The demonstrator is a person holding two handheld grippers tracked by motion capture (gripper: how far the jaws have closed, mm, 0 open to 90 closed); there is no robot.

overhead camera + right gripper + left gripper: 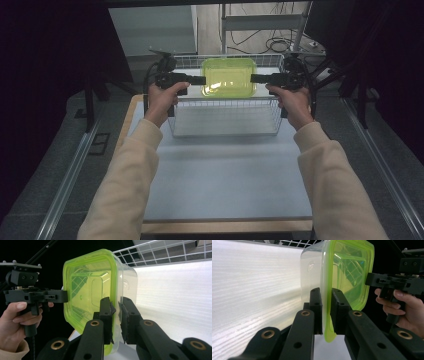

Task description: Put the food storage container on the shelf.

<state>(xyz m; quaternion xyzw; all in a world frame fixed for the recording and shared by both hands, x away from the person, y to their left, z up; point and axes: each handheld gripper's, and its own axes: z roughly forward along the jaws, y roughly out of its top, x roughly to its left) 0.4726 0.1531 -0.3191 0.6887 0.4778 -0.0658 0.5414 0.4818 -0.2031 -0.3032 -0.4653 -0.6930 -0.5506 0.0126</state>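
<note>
Cream sleeves (131,172) (perhaps knit); black grippers: left gripper (196,79), right gripper (259,78), brass-ringed holes.

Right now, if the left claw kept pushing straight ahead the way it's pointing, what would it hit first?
The left claw is already clamped on the green-lidded container, so that comes first. Straight beyond it, the right claw grips the opposite edge. How closely the two line up in depth is hard to judge.

box (228,77) | clear plastic w/ green lid | level, lid up | held over wire basket (225,116) | gripped at both lid edges
</note>
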